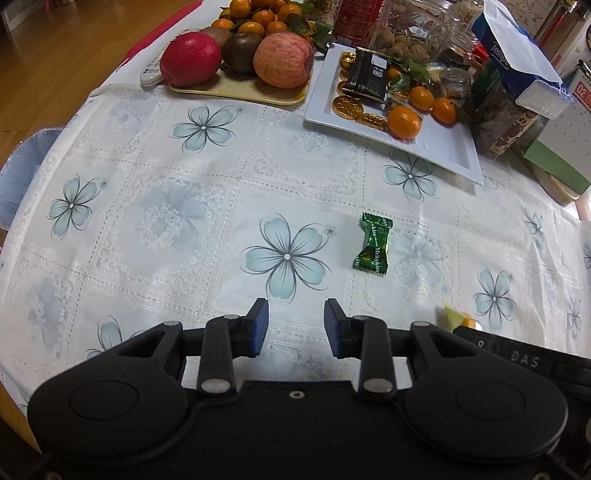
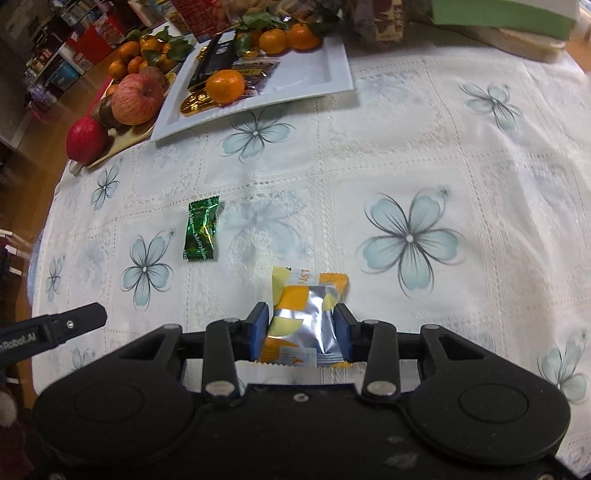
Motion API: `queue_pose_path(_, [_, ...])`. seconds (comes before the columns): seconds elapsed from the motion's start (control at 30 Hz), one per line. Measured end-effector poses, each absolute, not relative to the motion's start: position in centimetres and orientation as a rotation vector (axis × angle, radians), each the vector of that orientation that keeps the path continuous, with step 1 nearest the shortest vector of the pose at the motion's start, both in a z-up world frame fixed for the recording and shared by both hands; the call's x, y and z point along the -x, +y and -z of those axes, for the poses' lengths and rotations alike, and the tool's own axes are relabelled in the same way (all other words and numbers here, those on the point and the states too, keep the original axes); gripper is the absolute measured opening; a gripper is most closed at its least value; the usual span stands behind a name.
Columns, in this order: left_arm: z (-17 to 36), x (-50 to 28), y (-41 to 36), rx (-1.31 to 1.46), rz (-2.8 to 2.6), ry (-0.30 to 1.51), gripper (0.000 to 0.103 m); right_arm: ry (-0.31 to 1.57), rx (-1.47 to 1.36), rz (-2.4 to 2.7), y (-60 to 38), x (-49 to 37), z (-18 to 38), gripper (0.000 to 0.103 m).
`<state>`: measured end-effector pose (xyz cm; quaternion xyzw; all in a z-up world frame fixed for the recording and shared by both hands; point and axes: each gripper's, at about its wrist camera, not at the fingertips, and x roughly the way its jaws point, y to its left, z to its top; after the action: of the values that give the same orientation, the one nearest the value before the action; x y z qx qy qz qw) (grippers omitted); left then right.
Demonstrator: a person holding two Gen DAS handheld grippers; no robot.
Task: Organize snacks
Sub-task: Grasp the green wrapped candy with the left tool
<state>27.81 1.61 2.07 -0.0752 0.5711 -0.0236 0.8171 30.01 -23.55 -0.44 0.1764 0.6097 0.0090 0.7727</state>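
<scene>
My right gripper point(image 2: 301, 332) is shut on a yellow, orange and silver snack packet point(image 2: 306, 317), held just above the floral tablecloth. A green wrapped candy point(image 2: 201, 230) lies on the cloth ahead and to the left of it; it also shows in the left wrist view point(image 1: 373, 243). My left gripper point(image 1: 295, 326) is open and empty, with the green candy ahead and to its right. A white rectangular tray point(image 1: 447, 147) at the far side holds gold coins point(image 1: 347, 107), a black packet point(image 1: 365, 74) and mandarins point(image 1: 404, 122). The tray also shows in the right wrist view point(image 2: 332, 70).
A tan tray point(image 1: 236, 90) with apples point(image 1: 190, 59) and mandarins stands at the back left, a remote point(image 1: 151, 74) beside it. Glass jars point(image 1: 410, 33), a tissue pack point(image 1: 517, 62) and boxes crowd the back right. The table edge curves at the left.
</scene>
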Motion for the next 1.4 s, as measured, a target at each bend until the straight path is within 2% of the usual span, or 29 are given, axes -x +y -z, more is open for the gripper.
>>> queue_pose_path(0.43, [-0.3, -27.6, -2.2, 0.203, 0.142, 1.214, 0.042, 1.298, -0.571, 0.01, -27.2, -27.1, -1.9, 0.04])
queue_pose_path(0.63, [0.6, -28.1, -3.6, 0.072, 0.111, 1.156, 0.042, 1.251, -0.623, 0.005, -28.1, -27.0, -3.7, 0.04])
queue_pose_path(0.8, [0.7, -30.3, -4.5, 0.072, 0.093, 1.113, 0.042, 1.209, -0.645, 0.001, -28.8, -26.8, -5.2, 0.04])
queue_pose_path(1.4, [3.0, -33.4, -8.8, -0.07, 0.029, 1.115, 0.044, 1.143, -0.727, 0.03, -31.4, -26.3, -6.7, 0.04])
